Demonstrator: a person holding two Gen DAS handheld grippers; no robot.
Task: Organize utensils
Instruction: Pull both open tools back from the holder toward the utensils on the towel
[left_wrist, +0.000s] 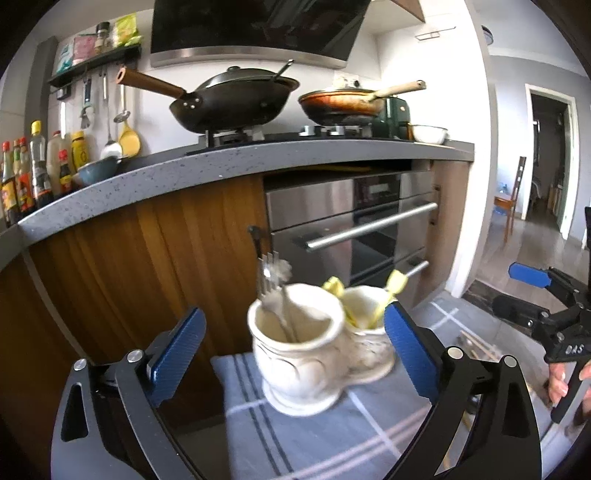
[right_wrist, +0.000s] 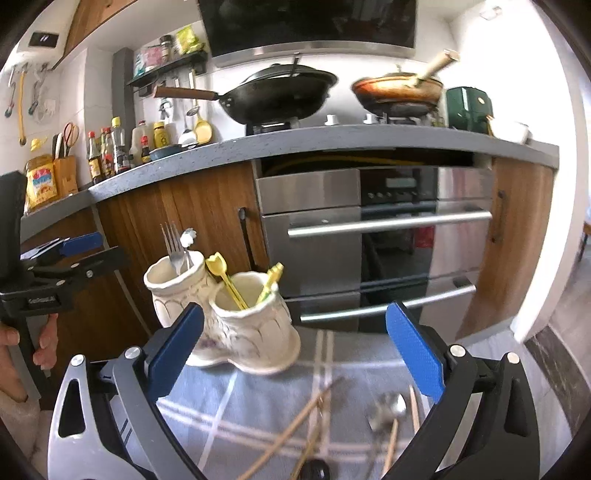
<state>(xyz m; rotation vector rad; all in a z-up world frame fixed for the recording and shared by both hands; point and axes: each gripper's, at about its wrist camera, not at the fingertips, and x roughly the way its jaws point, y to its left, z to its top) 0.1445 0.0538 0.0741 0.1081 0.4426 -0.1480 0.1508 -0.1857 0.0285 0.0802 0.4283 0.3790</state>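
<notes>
Holder, ceramic, twin-cup (right_wrist: 221, 317): stands upright near the far edge of the desk (left_wrist: 314, 443), on its grey checked cloth. Left cup holds a fork (right_wrist: 173, 247) and a flower-topped pick; right cup holds two yellow picks (right_wrist: 225, 280), sorted apparently by kind. Loose items: chopsticks (right_wrist: 295, 428) and a metal spoon (right_wrist: 388, 406), flat on the cloth at the near edge, not yet sorted. Left tongs (left_wrist: 295, 347): wide, empty, flanking the holder, probably to steady it. Right tongs (right_wrist: 295, 347): wide, empty, above the loose items, likely for a pickup
</notes>
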